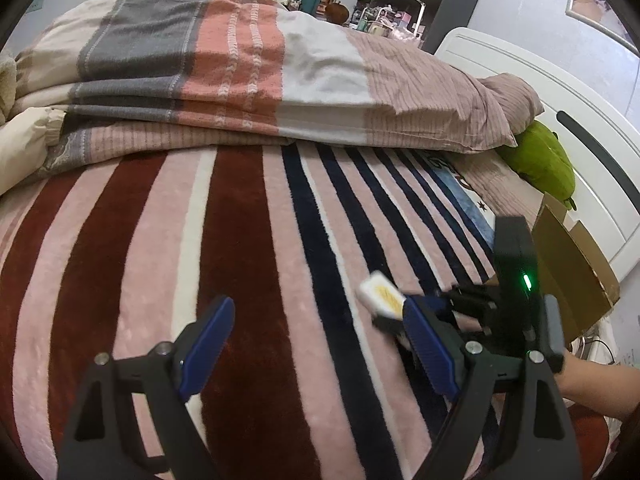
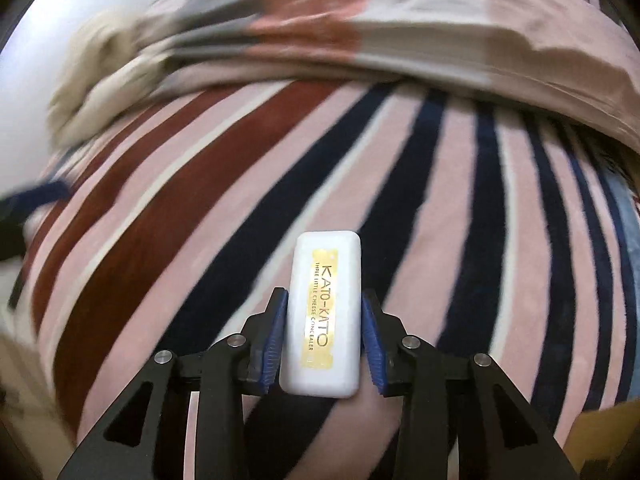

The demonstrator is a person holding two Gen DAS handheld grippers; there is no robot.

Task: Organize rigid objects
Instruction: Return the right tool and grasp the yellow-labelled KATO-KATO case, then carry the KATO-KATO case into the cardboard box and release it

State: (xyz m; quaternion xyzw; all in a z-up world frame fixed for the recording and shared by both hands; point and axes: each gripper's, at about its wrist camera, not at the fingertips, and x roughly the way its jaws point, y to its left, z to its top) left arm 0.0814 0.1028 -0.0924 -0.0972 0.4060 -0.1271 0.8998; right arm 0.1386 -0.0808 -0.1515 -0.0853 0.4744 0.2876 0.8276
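My right gripper [image 2: 323,308] is shut on a white concealer case [image 2: 323,316] with a gold label, held lengthwise between the blue pads above the striped blanket [image 2: 200,208]. In the left wrist view the same case [image 1: 380,294] shows at the right, blurred, in the right gripper [image 1: 404,312] just beyond my left gripper's right finger. My left gripper [image 1: 316,332] is open and empty, its blue pads wide apart over the blanket [image 1: 240,240].
A folded quilt [image 1: 240,72] lies across the far side of the bed. A brown cardboard box [image 1: 576,264] stands at the right bed edge, by a green plush toy [image 1: 544,160] and a white headboard [image 1: 580,120].
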